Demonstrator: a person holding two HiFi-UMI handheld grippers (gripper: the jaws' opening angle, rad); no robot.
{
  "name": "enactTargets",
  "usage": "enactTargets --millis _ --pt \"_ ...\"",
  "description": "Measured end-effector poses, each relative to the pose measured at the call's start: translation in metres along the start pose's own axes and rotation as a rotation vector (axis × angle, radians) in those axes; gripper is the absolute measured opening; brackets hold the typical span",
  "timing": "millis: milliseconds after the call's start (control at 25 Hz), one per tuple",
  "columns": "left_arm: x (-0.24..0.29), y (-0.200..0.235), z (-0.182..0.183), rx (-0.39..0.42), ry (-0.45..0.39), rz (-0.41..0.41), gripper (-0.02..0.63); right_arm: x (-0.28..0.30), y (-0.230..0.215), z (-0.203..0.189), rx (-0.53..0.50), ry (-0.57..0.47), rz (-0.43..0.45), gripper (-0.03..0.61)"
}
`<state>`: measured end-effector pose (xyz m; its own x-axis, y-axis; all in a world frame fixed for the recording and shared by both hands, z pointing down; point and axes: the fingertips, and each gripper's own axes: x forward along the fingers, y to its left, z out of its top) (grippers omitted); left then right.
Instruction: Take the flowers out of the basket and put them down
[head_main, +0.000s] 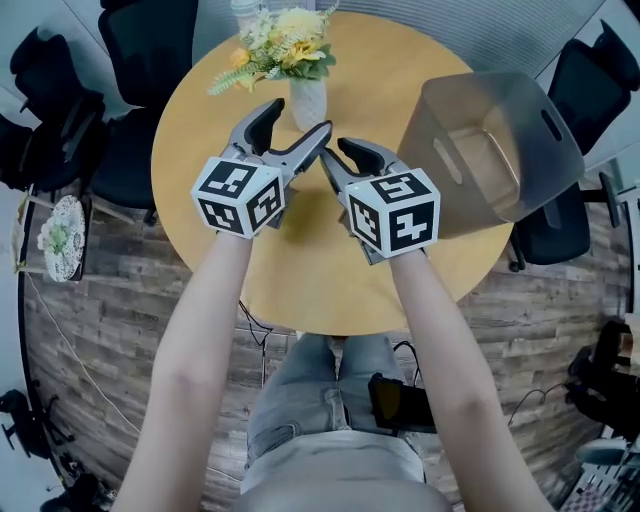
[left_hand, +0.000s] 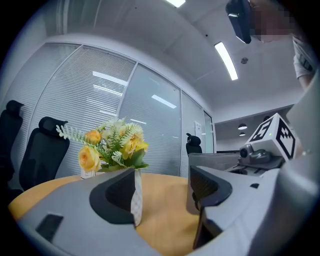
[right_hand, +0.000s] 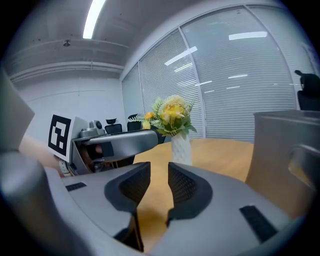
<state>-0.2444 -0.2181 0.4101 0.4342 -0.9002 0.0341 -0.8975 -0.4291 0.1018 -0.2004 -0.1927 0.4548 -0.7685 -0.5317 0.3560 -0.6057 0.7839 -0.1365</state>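
The round table (head_main: 310, 280) is the biggest thing under me, a smooth, pale wood top with a plain rounded edge. On its right side stands the basket (head_main: 440, 110), a grey, see-through plastic tub with straight walls that narrow toward the bottom and a slot handle cut into its side.

My left gripper (left_hand: 162, 192) is grey moulded plastic with dark ribbed pads. It hangs above the table with its jaws spread wide and nothing gripped. My right gripper (right_hand: 158, 182) is built the same. Its pads stand close with a narrow gap between them and only bare tabletop showing through, so it holds nothing either.

The flowers (head_main: 285, 45), yellow and cream blooms with feathery green sprigs, stand upright in a slim white vase (head_main: 308, 102) with a patterned surface. It sits on the far side of the table, outside the basket and to its left. The vase is just ahead of my left jaw tips, and one pad half covers it in the left gripper view.

Black office chairs (head_main: 150, 40) ring the table on a wood-plank floor (head_main: 110, 300). A glass wall with blinds (left_hand: 100, 100) stands behind.
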Motion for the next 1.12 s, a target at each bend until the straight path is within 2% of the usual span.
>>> enactTargets --millis 160,440,800,960,1120 --pt "-0.006 -0.001 0.018 -0.012 -0.029 0.017 0.258 -0.011 0.001 0.012 -0.018 -0.002 0.003 0.101" --pt "-0.014 -0.015 0.041 0.006 -0.032 -0.003 0.186 -0.027 0.010 0.033 -0.009 -0.006 0.036 0.057" --pt "-0.025 -0.032 0.066 0.035 -0.037 -0.025 0.073 -0.046 0.014 0.055 -0.005 -0.012 0.069 0.031" --pt "-0.029 -0.038 0.075 0.044 -0.045 -0.019 0.031 -0.055 0.020 0.071 -0.013 -0.047 0.093 0.028" --pt "-0.030 -0.052 0.079 0.106 -0.029 -0.027 0.013 -0.069 0.022 0.089 -0.052 -0.122 0.089 0.025"
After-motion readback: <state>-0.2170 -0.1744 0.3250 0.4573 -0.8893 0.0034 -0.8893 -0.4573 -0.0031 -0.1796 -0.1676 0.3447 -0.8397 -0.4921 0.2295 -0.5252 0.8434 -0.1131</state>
